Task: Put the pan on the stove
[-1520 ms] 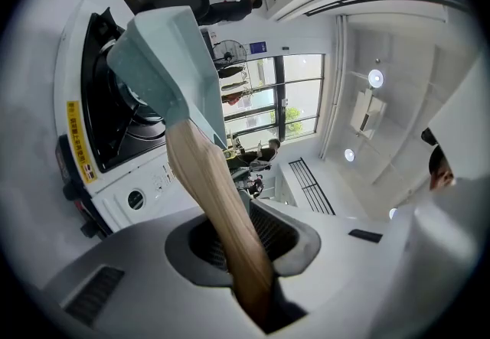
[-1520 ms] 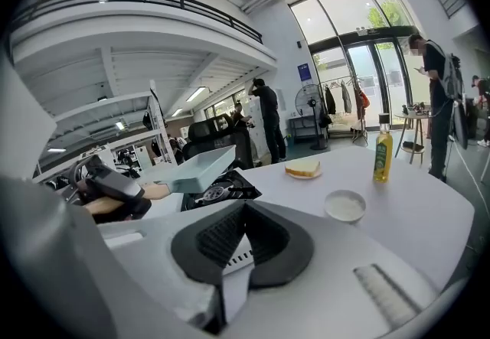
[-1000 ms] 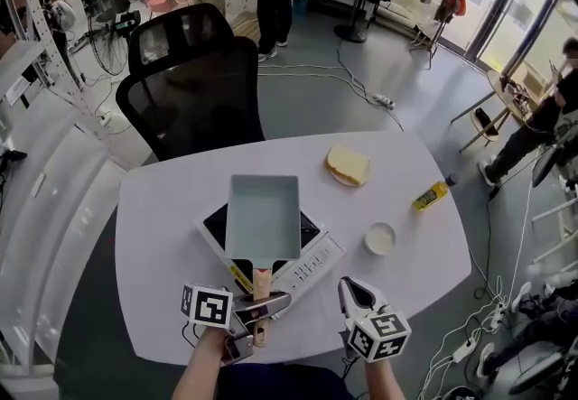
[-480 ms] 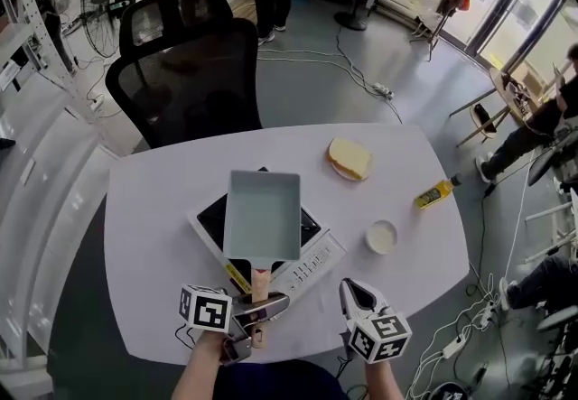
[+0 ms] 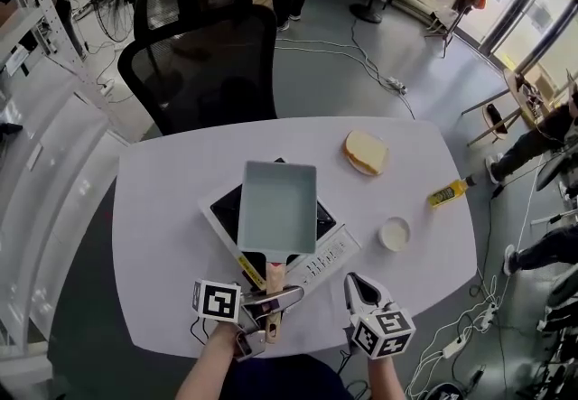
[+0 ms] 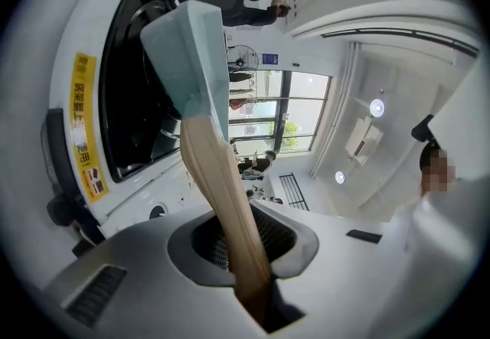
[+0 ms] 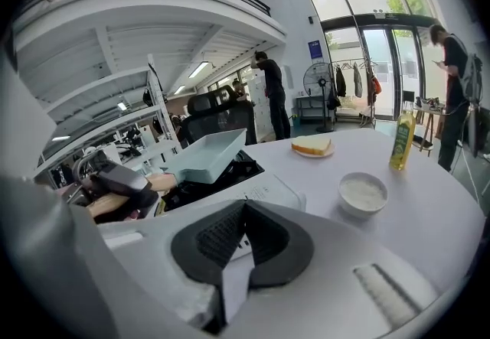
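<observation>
A pale blue rectangular pan (image 5: pixel 277 209) rests on the black-topped portable stove (image 5: pixel 334 240) in the middle of the white table. Its wooden handle (image 5: pixel 275 285) points toward me. My left gripper (image 5: pixel 275 303) has the handle (image 6: pixel 222 192) between its jaws, which are closing on it, and the pads press the wood. In the left gripper view the pan (image 6: pixel 191 54) rises over the stove (image 6: pixel 84 100). My right gripper (image 5: pixel 359 288) hovers near the table's front edge, shut and holding nothing. The right gripper view shows the pan (image 7: pixel 210 150) to its left.
Bread on a plate (image 5: pixel 366 153) lies at the back right, a small white bowl (image 5: pixel 395 233) sits right of the stove, and a yellow oil bottle (image 5: pixel 449 194) lies near the right edge. A black office chair (image 5: pixel 203 64) stands behind the table. People stand in the room beyond.
The head view has shifted a little. The pan stays on the stove with the left gripper on its handle, and the right gripper keeps its place.
</observation>
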The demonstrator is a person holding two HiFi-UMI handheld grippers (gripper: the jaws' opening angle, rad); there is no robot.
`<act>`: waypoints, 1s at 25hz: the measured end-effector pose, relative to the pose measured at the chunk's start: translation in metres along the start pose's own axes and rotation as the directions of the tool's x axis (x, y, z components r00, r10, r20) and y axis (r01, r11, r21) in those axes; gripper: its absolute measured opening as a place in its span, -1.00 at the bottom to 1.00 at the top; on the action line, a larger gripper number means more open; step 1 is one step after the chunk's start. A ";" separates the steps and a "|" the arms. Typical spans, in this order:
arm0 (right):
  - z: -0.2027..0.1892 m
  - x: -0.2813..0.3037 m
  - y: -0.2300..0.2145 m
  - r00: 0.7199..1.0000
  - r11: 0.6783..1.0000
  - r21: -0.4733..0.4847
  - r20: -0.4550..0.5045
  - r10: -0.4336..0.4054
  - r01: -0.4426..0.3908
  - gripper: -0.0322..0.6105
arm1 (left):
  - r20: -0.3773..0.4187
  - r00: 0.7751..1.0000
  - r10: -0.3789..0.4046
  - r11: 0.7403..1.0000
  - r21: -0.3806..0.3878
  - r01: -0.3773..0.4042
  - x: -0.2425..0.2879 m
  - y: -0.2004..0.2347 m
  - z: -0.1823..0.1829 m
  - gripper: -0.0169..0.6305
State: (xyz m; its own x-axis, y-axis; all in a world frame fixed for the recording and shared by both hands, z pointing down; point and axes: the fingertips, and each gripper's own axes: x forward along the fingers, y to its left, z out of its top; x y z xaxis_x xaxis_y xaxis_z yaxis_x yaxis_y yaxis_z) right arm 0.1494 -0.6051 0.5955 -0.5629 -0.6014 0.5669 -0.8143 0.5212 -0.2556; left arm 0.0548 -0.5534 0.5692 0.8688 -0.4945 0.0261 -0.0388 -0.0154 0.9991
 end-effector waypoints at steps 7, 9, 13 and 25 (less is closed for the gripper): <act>0.001 0.000 0.004 1.000 1.000 -0.003 0.004 0.001 -0.001 -0.89 | 0.023 1.000 -0.018 1.000 -0.020 0.018 0.000 -0.003 0.001 -0.76; 0.001 0.000 0.004 1.000 1.000 -0.001 0.007 -0.001 0.001 -0.89 | 0.042 0.999 -0.005 1.000 -0.010 0.006 -0.002 -0.001 0.004 -0.71; 0.003 -0.003 0.005 1.000 1.000 -0.001 0.018 0.001 -0.001 -0.90 | 0.081 0.996 0.021 1.000 -0.002 -0.021 -0.009 0.004 0.011 -0.30; 0.014 -0.014 0.021 0.997 1.000 -0.004 0.079 0.020 -0.020 -0.90 | 0.259 0.951 0.169 0.966 0.147 -0.211 -0.065 0.007 0.026 0.12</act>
State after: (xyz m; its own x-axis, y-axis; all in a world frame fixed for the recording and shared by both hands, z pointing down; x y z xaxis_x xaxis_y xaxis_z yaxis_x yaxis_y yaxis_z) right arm 0.1380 -0.5939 0.5715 -0.5884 -0.6369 0.4982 -0.8025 0.5354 -0.2634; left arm -0.0142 -0.5438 0.5732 0.6922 -0.6977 0.1848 -0.2935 -0.0381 0.9552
